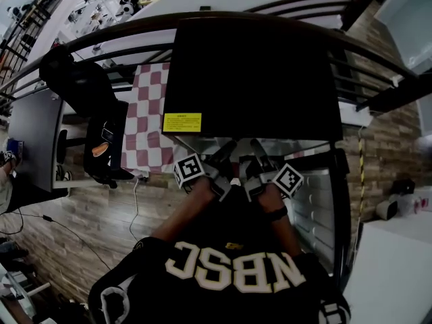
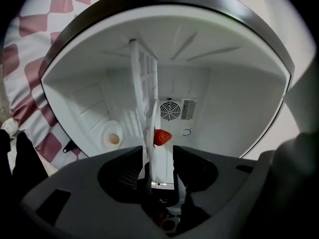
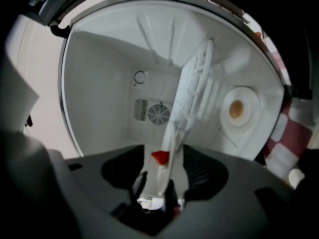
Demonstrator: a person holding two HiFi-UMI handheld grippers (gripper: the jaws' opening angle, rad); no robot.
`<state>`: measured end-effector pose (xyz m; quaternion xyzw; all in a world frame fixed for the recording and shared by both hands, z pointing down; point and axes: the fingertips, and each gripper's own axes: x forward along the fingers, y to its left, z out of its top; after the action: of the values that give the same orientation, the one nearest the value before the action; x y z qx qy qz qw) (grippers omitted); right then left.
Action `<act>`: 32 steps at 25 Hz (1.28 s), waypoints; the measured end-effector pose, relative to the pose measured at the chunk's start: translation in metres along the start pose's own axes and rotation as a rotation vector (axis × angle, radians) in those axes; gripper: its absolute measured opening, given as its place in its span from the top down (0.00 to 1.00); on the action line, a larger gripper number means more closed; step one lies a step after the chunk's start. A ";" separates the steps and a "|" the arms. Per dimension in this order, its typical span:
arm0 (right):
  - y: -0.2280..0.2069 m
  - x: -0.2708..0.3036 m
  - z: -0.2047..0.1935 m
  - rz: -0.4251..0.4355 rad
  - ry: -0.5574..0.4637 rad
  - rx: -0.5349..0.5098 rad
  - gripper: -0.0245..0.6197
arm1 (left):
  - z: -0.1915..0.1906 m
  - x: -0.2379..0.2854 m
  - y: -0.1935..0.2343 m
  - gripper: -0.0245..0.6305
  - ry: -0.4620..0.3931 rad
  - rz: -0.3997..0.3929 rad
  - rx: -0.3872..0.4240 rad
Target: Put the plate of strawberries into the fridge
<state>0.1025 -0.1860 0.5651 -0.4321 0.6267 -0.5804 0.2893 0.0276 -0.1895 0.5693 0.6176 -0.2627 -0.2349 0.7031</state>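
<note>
Setting plate [image 2: 160,171] with strawberry [image 2: 162,137] on shelf [image 2: 143,73] inside fridge [image 2: 234,113] | left gripper [image 2: 158,156], right gripper [image 3: 162,171]: jaws spread, plate between, unclamped | next: back both straight out of fridge, not nudging plate

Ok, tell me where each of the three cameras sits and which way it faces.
Head view: on the person's head, facing steeply down at the black fridge and checked cloth; shows their shirt, forearms, left gripper and right gripper.
Left gripper view: on the left gripper, facing into the fridge's white inside toward the fan; its open jaws flank the plate.
Right gripper view: on the right gripper, facing the same fan; open jaws flank the plate too.
Shared: both gripper views show the fan, wire shelf, plate and strawberry.
</note>
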 end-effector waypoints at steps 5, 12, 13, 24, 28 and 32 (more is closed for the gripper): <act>-0.008 -0.021 0.005 -0.073 -0.038 -0.090 0.59 | 0.000 -0.014 -0.005 0.67 0.002 0.010 0.131; 0.000 -0.036 0.007 -0.086 -0.049 -0.476 0.59 | 0.004 -0.042 0.002 0.67 0.023 0.111 0.378; 0.002 -0.038 0.008 -0.106 -0.046 -0.564 0.59 | 0.004 -0.045 0.002 0.67 0.027 0.123 0.425; 0.009 -0.045 -0.023 -0.246 0.100 -1.165 0.59 | -0.014 -0.059 0.005 0.67 0.144 0.327 1.205; 0.003 -0.042 -0.032 -0.264 0.143 -1.201 0.60 | -0.016 -0.054 0.000 0.69 0.123 0.318 1.310; 0.002 -0.039 -0.033 -0.255 0.141 -1.196 0.65 | -0.012 -0.049 -0.002 0.74 0.100 0.334 1.350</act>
<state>0.0916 -0.1361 0.5624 -0.5518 0.8046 -0.1856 -0.1170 -0.0017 -0.1489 0.5626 0.8810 -0.4100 0.1196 0.2034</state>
